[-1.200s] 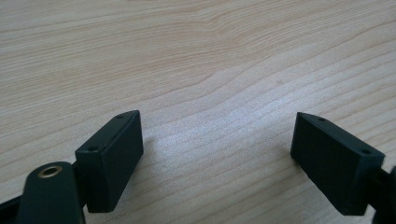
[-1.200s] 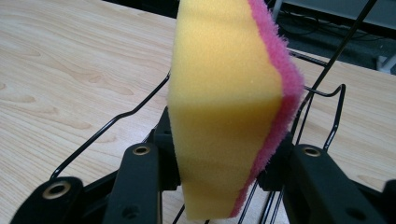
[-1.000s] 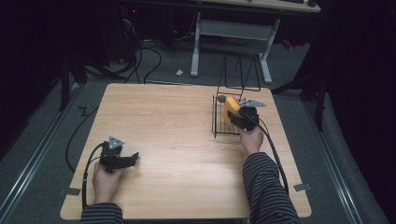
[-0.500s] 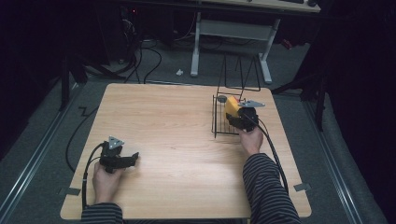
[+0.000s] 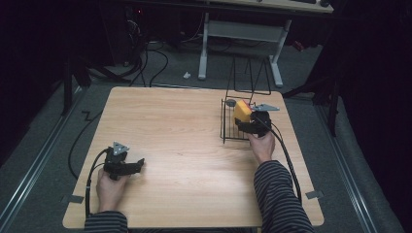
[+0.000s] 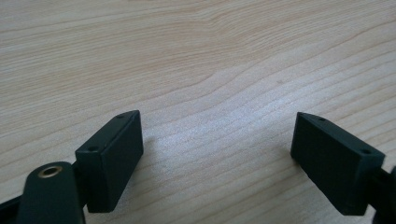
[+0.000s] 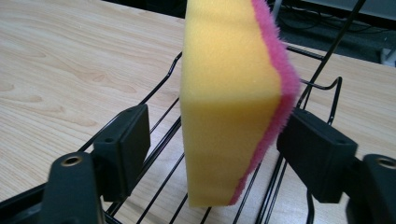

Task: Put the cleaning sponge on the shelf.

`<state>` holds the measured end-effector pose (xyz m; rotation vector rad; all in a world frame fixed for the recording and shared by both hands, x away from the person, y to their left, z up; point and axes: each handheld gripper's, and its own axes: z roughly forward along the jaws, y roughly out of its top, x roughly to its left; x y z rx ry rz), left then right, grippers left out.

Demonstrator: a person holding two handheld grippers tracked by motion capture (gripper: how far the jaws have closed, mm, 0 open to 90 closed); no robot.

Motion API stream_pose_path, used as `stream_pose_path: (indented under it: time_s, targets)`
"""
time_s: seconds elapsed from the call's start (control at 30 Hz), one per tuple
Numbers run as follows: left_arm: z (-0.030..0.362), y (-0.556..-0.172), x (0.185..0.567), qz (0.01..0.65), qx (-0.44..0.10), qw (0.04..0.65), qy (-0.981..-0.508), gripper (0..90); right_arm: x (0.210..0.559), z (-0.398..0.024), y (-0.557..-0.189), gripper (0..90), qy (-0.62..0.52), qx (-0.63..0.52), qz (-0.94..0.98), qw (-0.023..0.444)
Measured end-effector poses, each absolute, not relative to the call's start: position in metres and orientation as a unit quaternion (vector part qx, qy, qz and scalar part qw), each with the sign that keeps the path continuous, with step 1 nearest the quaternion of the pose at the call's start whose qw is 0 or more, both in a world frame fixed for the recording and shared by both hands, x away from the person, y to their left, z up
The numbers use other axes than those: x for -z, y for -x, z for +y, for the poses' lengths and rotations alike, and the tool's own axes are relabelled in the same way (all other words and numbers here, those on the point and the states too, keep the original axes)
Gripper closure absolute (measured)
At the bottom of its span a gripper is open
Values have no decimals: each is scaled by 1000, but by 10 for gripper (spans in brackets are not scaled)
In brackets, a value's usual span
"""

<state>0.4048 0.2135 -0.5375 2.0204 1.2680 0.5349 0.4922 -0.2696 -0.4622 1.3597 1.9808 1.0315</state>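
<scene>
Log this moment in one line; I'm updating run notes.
right tool: opening, sponge between jaws over rack | left tool: open, on table

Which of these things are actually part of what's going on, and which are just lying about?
In use:
sponge, standing on edge
wire rack under it
right gripper, jaws just opened around the sponge

Lying about:
left gripper, open on the table
small grey object in the rack

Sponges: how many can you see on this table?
1. The yellow and pink sponge stands on edge over the black wire rack, between the right gripper jaws. More may hide behind the gripper.
</scene>
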Motion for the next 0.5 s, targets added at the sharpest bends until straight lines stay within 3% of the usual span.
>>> stream_pose_path:
  time_s: [0.5]
  targets:
    - [213,-405,538,488,-206,341,-777,174,450,-275,-480,145,-495,-401,727,256]
